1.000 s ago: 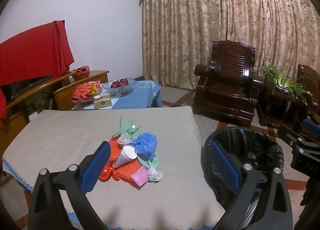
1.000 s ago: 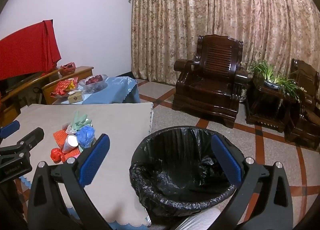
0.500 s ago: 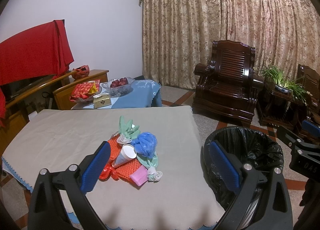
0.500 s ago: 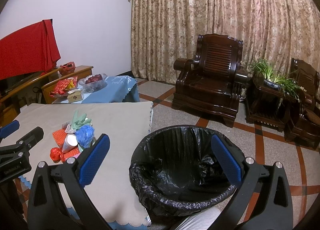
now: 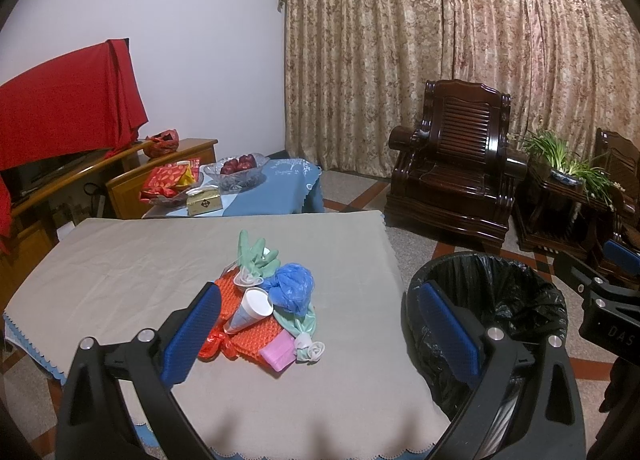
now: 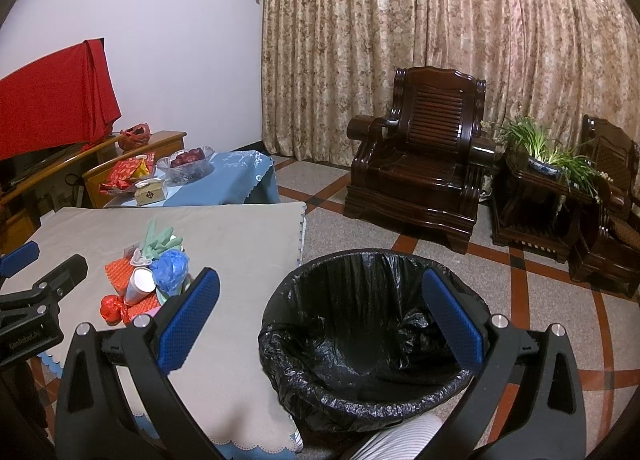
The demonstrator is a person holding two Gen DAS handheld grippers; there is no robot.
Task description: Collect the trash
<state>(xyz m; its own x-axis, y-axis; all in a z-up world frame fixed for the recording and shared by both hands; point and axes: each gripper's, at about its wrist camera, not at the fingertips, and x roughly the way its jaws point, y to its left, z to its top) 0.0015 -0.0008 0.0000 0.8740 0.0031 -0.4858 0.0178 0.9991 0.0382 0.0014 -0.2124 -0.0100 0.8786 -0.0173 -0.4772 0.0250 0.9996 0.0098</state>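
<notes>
You hold two grippers over a worktop (image 5: 120, 260) covered with a beige cloth. Your left gripper (image 5: 320, 336) hangs above the near edge with its blue-padded fingers spread wide and nothing between them. Your right gripper (image 6: 320, 324) is just as wide and just as empty, and it hovers over a bin lined with a black bag (image 6: 372, 344) that stands on the floor just beside the worktop's right edge.

All the trash sits in one small heap near the middle of the worktop. In it you can make out a white paper cup (image 5: 250, 310) lying on its side, a crumpled blue plastic bag (image 5: 294, 290), a pale green rubber glove (image 5: 256, 256), orange foam netting (image 5: 248, 336), a knotted red plastic bag (image 5: 214, 344), a small pink packet (image 5: 276, 354) and a twisted whitish scrap (image 5: 310, 350). The pieces touch and overlap.

The bin looks empty apart from its liner, though its bottom is dark and hard to read. So the task appears to be at its start: nothing is collected yet, and every piece in the heap is left to pick up and drop in the bin.
</notes>
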